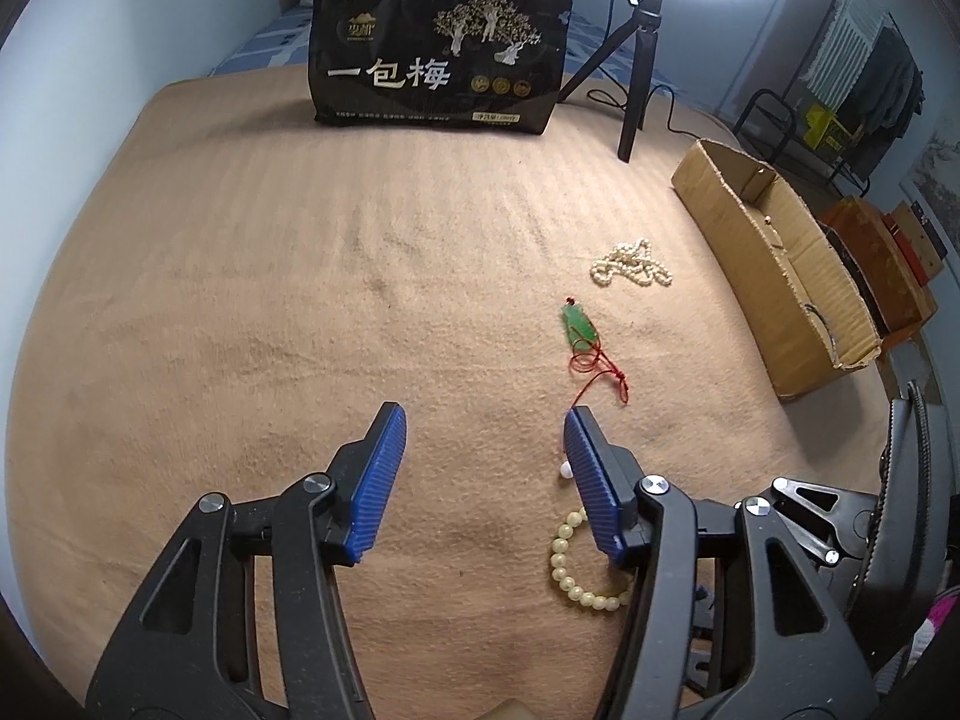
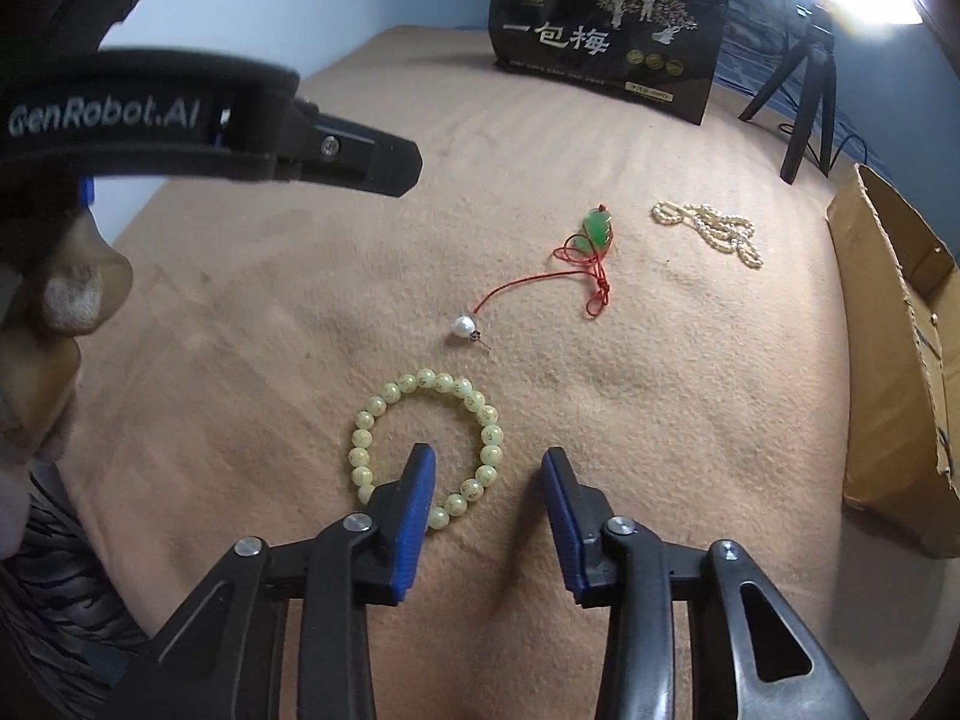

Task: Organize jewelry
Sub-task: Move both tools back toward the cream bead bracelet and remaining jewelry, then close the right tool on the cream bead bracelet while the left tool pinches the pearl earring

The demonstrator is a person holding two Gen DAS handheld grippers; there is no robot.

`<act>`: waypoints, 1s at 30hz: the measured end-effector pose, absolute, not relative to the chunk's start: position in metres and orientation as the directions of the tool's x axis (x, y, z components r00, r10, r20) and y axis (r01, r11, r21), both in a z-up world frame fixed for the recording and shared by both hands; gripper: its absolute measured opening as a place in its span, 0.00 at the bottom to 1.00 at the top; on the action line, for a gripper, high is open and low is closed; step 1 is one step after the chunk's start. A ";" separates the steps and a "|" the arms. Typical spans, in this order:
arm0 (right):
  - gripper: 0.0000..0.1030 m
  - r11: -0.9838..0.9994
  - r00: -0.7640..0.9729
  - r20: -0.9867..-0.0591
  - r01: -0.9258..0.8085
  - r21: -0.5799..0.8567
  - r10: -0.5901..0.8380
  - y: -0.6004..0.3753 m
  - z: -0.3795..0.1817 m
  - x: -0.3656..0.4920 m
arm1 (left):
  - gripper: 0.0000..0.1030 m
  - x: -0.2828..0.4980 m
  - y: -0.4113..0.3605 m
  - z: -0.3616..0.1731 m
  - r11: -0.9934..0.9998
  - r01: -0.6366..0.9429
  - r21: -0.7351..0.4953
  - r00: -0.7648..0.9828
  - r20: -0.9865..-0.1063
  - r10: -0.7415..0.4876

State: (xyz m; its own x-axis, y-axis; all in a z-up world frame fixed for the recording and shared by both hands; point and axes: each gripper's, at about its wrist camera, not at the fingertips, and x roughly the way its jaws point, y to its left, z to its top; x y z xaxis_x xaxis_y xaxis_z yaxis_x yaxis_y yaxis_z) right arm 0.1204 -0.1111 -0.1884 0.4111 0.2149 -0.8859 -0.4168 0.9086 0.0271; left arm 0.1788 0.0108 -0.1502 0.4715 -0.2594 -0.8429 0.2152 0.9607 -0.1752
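A pale green bead bracelet [image 2: 427, 445] lies on the tan blanket; my right gripper [image 2: 487, 457] is open just above it, its left finger inside the loop. A pearl earring [image 2: 463, 324], a green jade pendant [image 2: 598, 229] on red cord and a pearl necklace [image 2: 711, 231] lie farther out. In the left wrist view my left gripper [image 1: 485, 420] is open and empty over bare blanket; the bracelet [image 1: 570, 570] lies partly hidden under its right finger, with the pendant [image 1: 577, 327] and necklace [image 1: 630, 264] ahead to the right.
An open cardboard box [image 1: 774, 276] lies at the blanket's right edge, also seen in the right wrist view [image 2: 900, 372]. A black snack bag [image 1: 438, 54] stands at the back. A tripod [image 1: 636, 72] with a ring light stands beside it.
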 end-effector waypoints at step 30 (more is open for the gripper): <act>0.10 0.931 0.404 -0.893 -0.362 0.042 0.197 -0.147 -0.192 0.126 | 0.32 0.174 -0.044 -0.202 0.939 0.324 -0.116 0.384 -0.891 -0.243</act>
